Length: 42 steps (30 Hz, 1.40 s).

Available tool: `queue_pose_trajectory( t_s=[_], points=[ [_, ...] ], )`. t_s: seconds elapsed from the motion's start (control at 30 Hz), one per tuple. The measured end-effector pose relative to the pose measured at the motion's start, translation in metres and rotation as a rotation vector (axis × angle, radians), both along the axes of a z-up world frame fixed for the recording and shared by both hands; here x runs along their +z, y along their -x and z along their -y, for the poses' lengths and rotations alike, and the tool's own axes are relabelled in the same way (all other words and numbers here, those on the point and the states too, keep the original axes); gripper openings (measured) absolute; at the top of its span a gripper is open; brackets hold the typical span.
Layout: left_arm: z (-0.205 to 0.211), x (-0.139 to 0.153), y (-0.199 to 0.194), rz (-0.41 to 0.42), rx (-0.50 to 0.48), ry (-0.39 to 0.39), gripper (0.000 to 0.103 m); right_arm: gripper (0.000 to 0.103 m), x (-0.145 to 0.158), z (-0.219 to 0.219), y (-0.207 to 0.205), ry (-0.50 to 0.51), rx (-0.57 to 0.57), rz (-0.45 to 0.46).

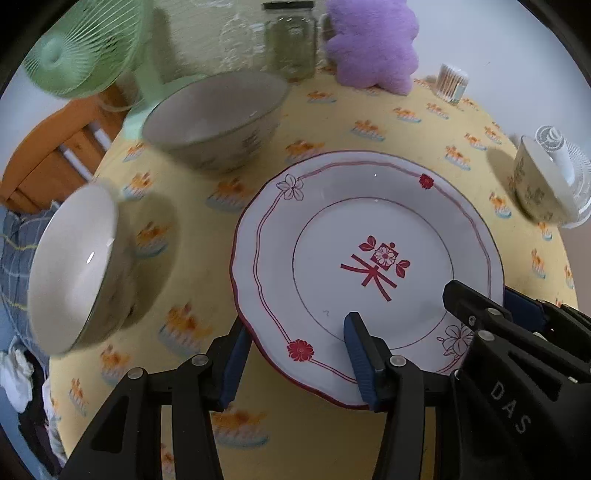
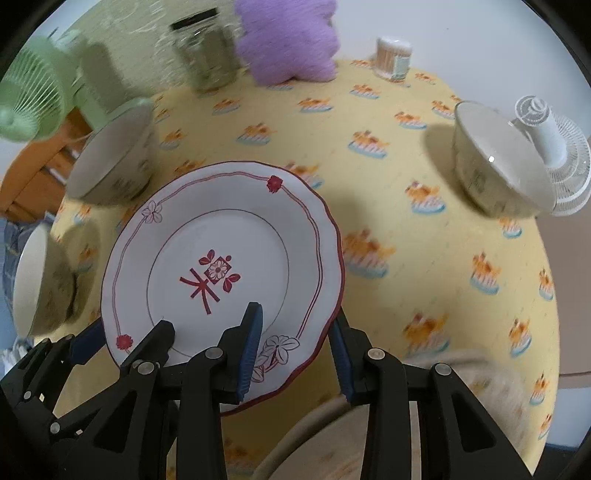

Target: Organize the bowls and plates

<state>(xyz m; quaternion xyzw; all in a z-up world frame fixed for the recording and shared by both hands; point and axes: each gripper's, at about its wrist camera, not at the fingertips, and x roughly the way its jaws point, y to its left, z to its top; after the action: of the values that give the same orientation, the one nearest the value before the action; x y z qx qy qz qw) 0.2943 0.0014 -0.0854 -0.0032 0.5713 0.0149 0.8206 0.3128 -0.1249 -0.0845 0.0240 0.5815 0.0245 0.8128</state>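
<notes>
Plate (image 1: 369, 258) near rim pinched between left gripper (image 1: 299, 362) jaws and right gripper (image 2: 295, 350) jaws.

Table (image 1: 332, 122) covered in a yellow cloth printed with repeating orange-and-blue motifs; it fills most of both views. White wall (image 1: 480, 33) behind the table from 12 to 2 o'clock. Pale green patterned panel (image 1: 207, 33), wallpaper or curtain, cannot tell which, at 11 to 12 o'clock. Orange wooden chair (image 1: 48, 155) at 9 to 10 o'clock, off the table's left edge. Green fan (image 1: 85, 48) at 10 to 11 o'clock. Glass jar (image 1: 291, 44) with dark lid at 12 o'clock; purple plush cushion (image 1: 373, 44) just beside it. Small clear tub (image 1: 452, 83) of swabs at 1 o'clock. White fan (image 2: 554, 147) at 2 to 3 o'clock in the right view. Soft, even light; blurred shadows.
</notes>
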Motion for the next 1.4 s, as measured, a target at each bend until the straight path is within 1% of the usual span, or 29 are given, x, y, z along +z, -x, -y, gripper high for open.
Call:
queue_pose_trajectory(
  t_s=[0.17,0.33,0.5,0.6,0.63,0.7,0.73,0.77,0.87,1.07,1.2,1.3,1.33,1.37,1.4],
  points=[
    [-0.01,0.0,0.021,-0.014,0.016,-0.015,0.052,0.039,-0.001,-0.014,0.022,-0.017,0.007,-0.019],
    [-0.02,-0.004,0.034,-0.037,0.045,0.011,0.052,0.04,-0.001,-0.023,0.038,-0.025,0.016,-0.035],
    [-0.022,-0.007,0.032,-0.043,0.062,0.03,0.055,0.041,-0.002,-0.024,0.037,-0.02,0.022,-0.034],
    [-0.023,-0.009,0.029,-0.045,0.067,0.031,0.06,0.041,-0.004,-0.025,0.03,0.002,0.037,-0.037],
    [-0.023,-0.009,0.027,-0.045,0.072,0.02,0.061,0.041,-0.005,-0.025,0.027,0.011,0.041,-0.041],
    [-0.023,-0.01,0.023,-0.046,0.074,0.011,0.062,0.045,-0.01,-0.023,0.02,0.008,0.047,-0.058],
    [-0.024,-0.01,0.02,-0.046,0.079,0.016,0.065,0.05,-0.011,-0.022,0.017,0.005,0.049,-0.061],
    [-0.025,-0.009,0.019,-0.044,0.084,0.019,0.066,0.055,-0.011,-0.022,0.015,0.003,0.052,-0.054],
    [-0.027,-0.006,0.011,-0.026,0.09,0.016,0.07,0.066,-0.005,-0.026,0.007,0.016,0.067,-0.007],
    [-0.027,-0.008,-0.006,-0.014,0.092,0.013,0.072,0.066,0.001,-0.033,-0.014,0.023,0.082,0.016],
    [-0.029,-0.012,-0.016,-0.008,0.1,0.011,0.071,0.066,-0.001,-0.033,-0.028,0.037,0.078,0.021],
    [-0.03,-0.014,-0.02,-0.007,0.102,0.016,0.071,0.066,-0.007,-0.032,-0.036,0.044,0.082,0.009],
    [-0.03,-0.014,-0.021,-0.005,0.101,0.02,0.071,0.063,-0.009,-0.032,-0.038,0.046,0.086,0.003],
    [-0.029,-0.014,-0.021,-0.002,0.098,0.017,0.071,0.058,-0.011,-0.033,-0.038,0.046,0.089,-0.002],
    [-0.027,-0.014,-0.021,0.002,0.089,0.005,0.072,0.056,-0.013,-0.034,-0.039,0.043,0.095,-0.011]
  ],
)
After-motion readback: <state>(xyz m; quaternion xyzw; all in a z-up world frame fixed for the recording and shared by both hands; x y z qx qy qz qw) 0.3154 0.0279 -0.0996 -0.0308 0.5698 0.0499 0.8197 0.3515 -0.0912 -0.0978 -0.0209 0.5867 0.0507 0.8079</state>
